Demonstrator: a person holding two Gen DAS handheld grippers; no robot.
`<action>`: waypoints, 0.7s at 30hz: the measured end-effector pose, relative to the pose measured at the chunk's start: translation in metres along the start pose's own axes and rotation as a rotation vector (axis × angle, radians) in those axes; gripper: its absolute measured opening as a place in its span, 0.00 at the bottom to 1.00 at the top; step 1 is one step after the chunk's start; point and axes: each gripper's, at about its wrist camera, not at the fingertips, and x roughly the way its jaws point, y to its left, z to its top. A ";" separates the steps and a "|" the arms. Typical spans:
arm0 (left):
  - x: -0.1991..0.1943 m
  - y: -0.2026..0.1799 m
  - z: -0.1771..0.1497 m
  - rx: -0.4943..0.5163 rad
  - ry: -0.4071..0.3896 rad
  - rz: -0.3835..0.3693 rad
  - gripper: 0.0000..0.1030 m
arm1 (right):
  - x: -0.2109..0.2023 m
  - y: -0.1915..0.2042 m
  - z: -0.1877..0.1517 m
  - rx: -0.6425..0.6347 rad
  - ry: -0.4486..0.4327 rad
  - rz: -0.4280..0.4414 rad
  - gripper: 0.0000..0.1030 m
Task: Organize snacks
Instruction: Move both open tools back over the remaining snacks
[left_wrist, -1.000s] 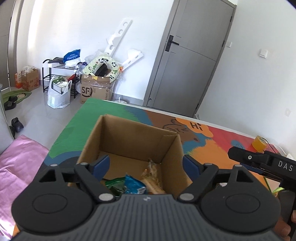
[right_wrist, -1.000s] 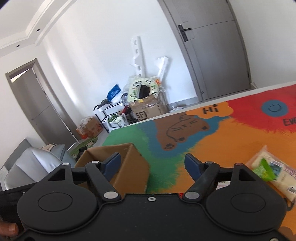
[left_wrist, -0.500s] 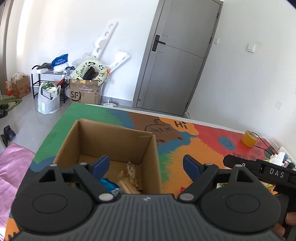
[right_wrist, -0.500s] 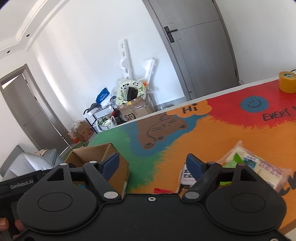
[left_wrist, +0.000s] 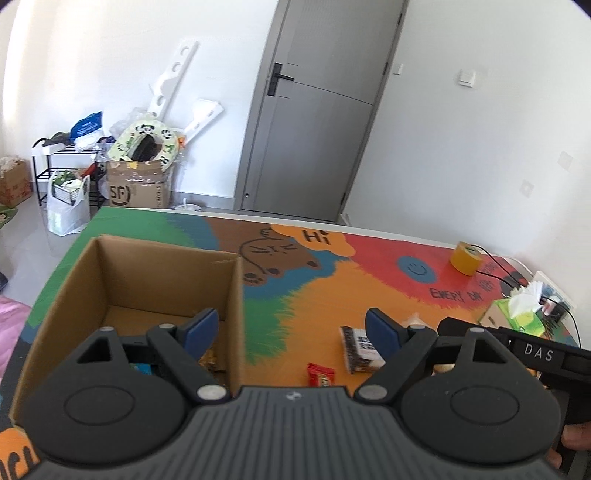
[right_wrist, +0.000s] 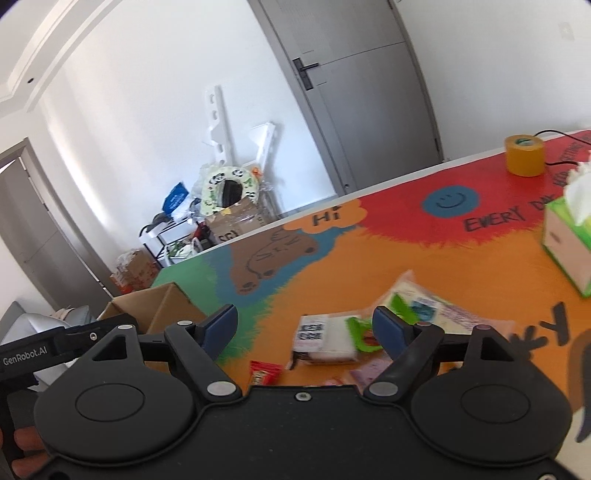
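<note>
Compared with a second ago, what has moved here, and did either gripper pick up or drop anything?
Both views swung from the cardboard box toward the loose snacks: the red packet and white packet now lie ahead of the right gripper. The left gripper is open and empty; nothing was taken or released. Box, tape roll and tissue box stayed put.

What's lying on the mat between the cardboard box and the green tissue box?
Loose snacks: a small red packet, a white snack pack and a larger clear bag lie between the cardboard box and the tissue box, clearest in the right wrist view.
</note>
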 end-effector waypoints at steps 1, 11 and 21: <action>0.000 -0.003 -0.001 0.005 0.002 -0.008 0.83 | -0.003 -0.004 -0.001 0.003 -0.004 -0.008 0.78; 0.010 -0.034 -0.014 0.031 0.024 -0.038 0.83 | -0.023 -0.039 -0.010 0.044 -0.017 -0.060 0.78; 0.039 -0.055 -0.042 0.075 0.077 -0.051 0.77 | -0.024 -0.054 -0.028 0.057 0.012 -0.080 0.77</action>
